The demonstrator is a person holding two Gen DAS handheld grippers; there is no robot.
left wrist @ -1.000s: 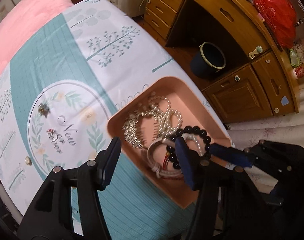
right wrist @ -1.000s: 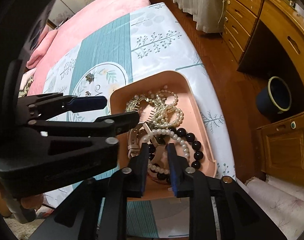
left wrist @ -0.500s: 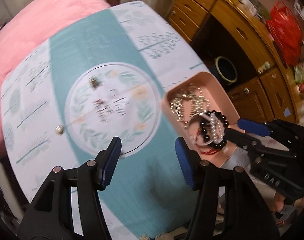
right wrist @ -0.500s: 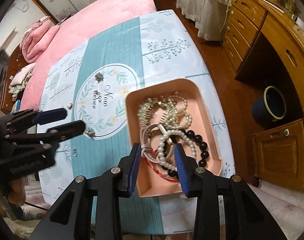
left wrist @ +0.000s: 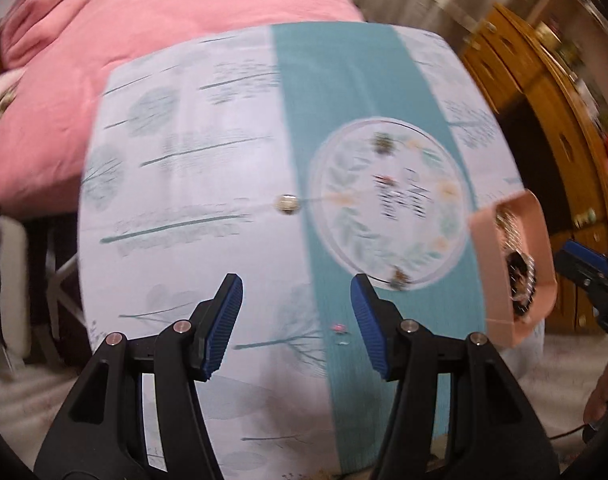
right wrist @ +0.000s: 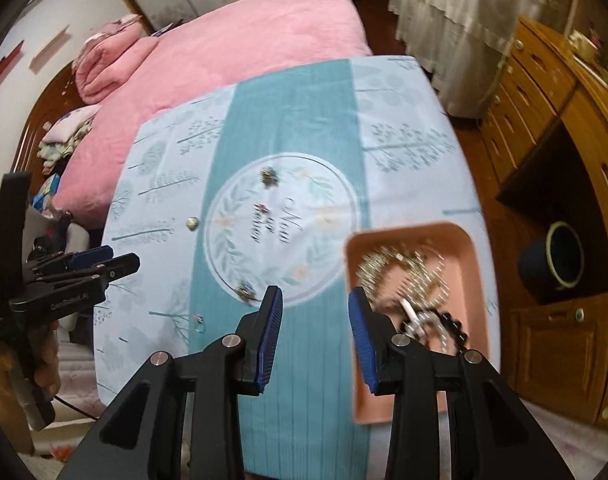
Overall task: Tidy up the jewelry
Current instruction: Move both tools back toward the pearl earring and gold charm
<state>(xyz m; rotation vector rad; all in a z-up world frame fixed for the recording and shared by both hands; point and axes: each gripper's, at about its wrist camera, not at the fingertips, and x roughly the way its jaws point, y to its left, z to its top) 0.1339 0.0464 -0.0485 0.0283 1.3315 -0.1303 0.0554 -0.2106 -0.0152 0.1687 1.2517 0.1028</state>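
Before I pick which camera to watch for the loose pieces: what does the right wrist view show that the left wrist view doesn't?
Only the right wrist view: the pink tray's whole inside with its tangled jewelry, and the dark bin on the floor. Only the left wrist view: the left gripper from behind, open and empty. Both: the round stud on the white cloth, the small pink piece near the front, and the pieces in the printed circle.

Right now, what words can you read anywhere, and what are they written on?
"New": curly writing in the round wreath print on the tablecloth; the smaller words beside it are too blurred to read.
Raised lettering on the side of the left gripper: too small to read.
No other words, numbers or signs are readable.
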